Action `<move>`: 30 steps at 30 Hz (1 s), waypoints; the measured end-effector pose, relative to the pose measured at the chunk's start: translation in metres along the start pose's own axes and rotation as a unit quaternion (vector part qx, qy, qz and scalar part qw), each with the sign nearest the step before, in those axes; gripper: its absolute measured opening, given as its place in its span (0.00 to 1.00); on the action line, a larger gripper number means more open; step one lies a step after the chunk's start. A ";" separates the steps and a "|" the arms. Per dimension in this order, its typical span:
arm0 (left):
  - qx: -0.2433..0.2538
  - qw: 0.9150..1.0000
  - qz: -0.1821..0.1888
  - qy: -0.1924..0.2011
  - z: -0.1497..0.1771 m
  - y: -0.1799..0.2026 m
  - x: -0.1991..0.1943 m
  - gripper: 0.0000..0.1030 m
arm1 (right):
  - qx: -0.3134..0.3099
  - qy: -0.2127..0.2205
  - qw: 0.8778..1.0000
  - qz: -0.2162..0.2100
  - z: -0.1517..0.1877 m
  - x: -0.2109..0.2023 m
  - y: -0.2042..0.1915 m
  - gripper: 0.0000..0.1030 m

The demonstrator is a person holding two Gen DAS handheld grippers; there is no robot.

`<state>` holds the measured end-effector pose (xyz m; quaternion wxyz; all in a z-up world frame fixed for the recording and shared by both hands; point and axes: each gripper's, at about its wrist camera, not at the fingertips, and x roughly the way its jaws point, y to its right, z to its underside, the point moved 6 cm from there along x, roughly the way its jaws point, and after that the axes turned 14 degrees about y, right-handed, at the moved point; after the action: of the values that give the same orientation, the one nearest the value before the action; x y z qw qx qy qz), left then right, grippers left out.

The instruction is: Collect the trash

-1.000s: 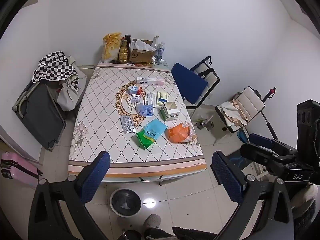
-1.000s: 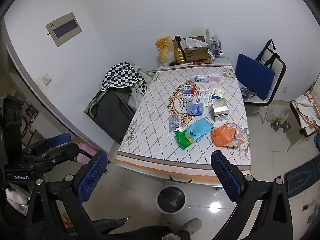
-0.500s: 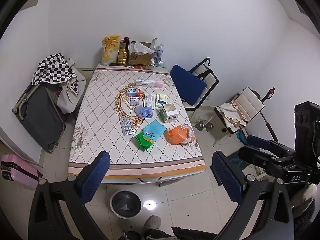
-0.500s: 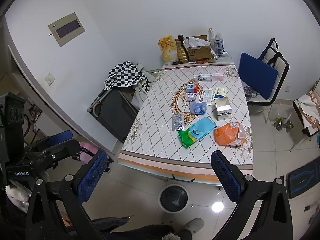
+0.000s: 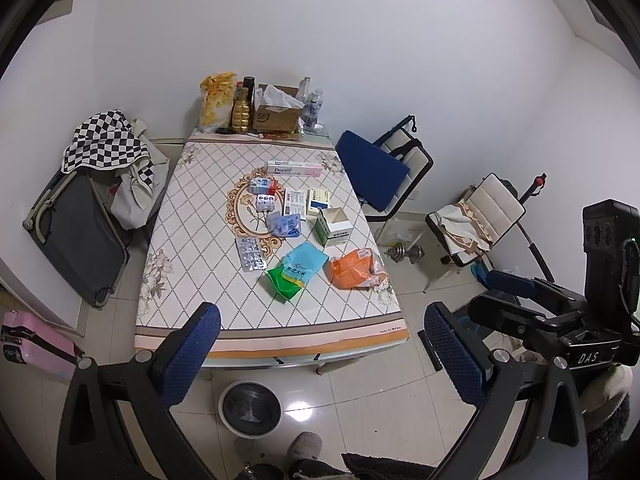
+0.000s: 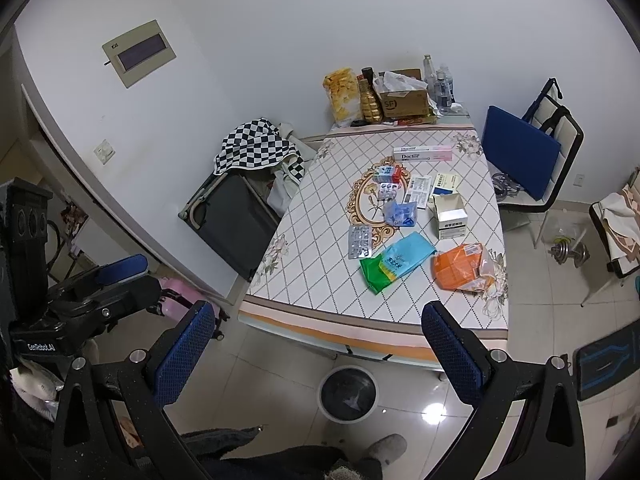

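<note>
Two hand-held grippers are raised well above and short of a desk (image 5: pixel 188 280) covered in a diamond-patterned cloth. The left gripper (image 5: pixel 320 344) has its blue-padded fingers spread wide and holds nothing; the right gripper (image 6: pixel 316 340) is likewise spread wide and holds nothing. Each gripper also shows at the edge of the other's view.

The trash lies scattered on the middle and right part of the desk. Nearest the front edge are a green and blue packet (image 5: pixel 296 272) and, just to its right, a crumpled orange wrapper (image 5: pixel 354 268). To the left of the packet lies a silver pill sheet (image 5: pixel 250 254). Behind the packet stands an open white carton (image 5: pixel 333 226), with a small blue pouch (image 5: pixel 285 224) beside it. Farther back are several small medicine boxes and a long pink and white box (image 5: pixel 294 169).

On the tiled floor just below the desk's front edge sits a round bin (image 5: pixel 250 408) with a dark liner. A blue chair (image 5: pixel 372 170) stands at the desk's right side. Bottles and a cardboard box (image 5: pixel 276 116) crowd the far end against the wall.
</note>
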<state>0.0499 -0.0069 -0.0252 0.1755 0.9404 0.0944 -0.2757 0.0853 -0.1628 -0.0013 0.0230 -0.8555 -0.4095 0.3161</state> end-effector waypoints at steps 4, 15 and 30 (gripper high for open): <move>0.000 1.000 0.000 0.000 -0.002 0.001 0.002 1.00 | -0.001 0.001 1.000 -0.001 0.001 -0.001 -0.001 1.00; 0.000 1.000 0.003 0.002 -0.005 0.012 0.009 1.00 | 0.000 0.001 1.000 -0.003 -0.001 -0.002 -0.001 1.00; 0.002 1.000 0.006 0.005 0.004 0.015 0.003 1.00 | 0.004 0.001 1.000 -0.006 -0.003 -0.002 0.000 1.00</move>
<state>0.0541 -0.0224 -0.0258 0.1743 0.9427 0.0891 -0.2701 0.0862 -0.1636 0.0020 0.0288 -0.8535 -0.4130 0.3166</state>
